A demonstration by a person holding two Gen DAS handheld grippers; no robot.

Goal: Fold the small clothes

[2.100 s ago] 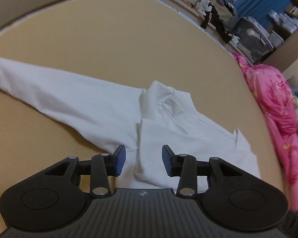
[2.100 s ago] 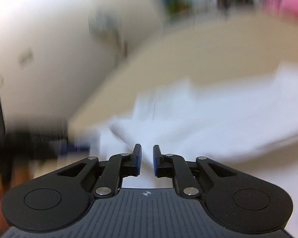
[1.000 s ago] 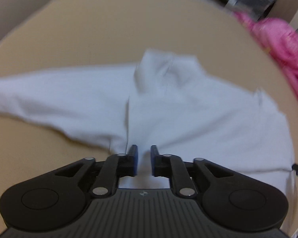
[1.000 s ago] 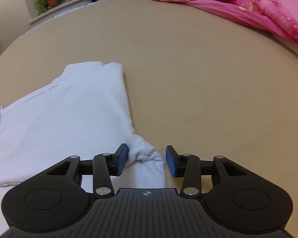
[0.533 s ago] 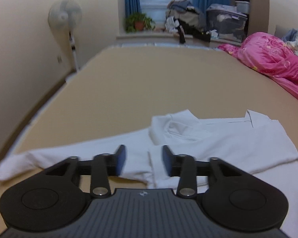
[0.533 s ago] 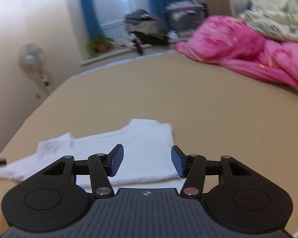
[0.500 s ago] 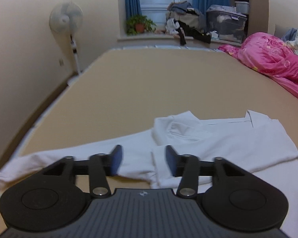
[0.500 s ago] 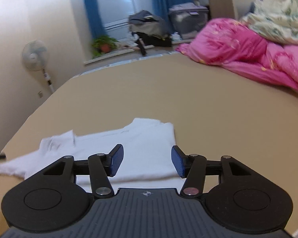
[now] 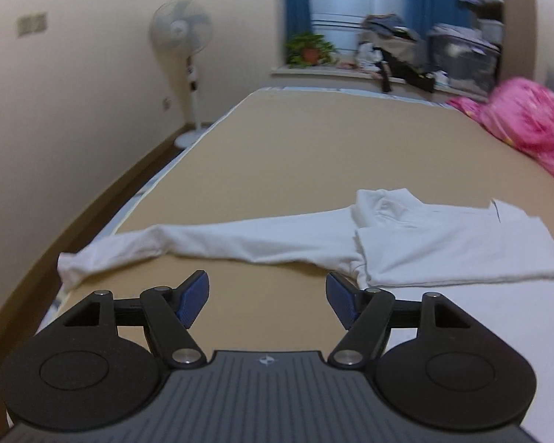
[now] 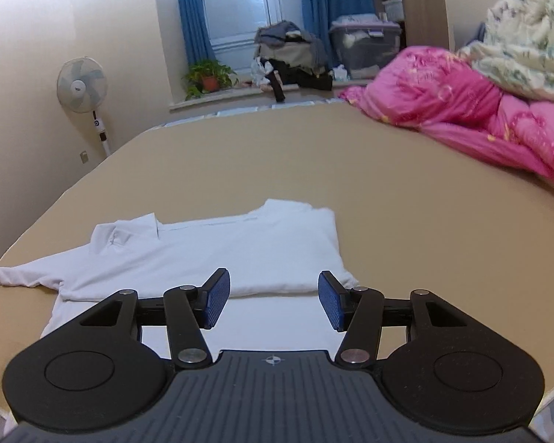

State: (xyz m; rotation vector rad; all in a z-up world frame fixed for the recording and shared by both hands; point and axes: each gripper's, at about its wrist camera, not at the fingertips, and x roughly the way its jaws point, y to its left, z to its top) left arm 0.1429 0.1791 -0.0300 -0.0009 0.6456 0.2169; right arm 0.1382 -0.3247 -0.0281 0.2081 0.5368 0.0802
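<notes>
A white long-sleeved shirt (image 9: 443,243) lies flat on the tan bed surface (image 9: 314,155). Its right side is folded over the body. Its left sleeve (image 9: 188,243) stretches out straight to the left, with the cuff near the bed's left edge. My left gripper (image 9: 267,301) is open and empty, above bare bed just in front of the sleeve. In the right wrist view the shirt (image 10: 218,251) lies ahead, and my right gripper (image 10: 273,301) is open and empty over its near part.
A pink quilt (image 10: 461,110) is heaped on the bed's right side. A standing fan (image 9: 183,33) is by the left wall. The bed's left edge (image 9: 129,203) drops to the floor. A plant (image 10: 208,75) and piled clothes are on the far sill.
Both grippers have let go of the shirt, opened wider and drawn back and up. The left gripper has swung left, so the outstretched sleeve is now in front of it.
</notes>
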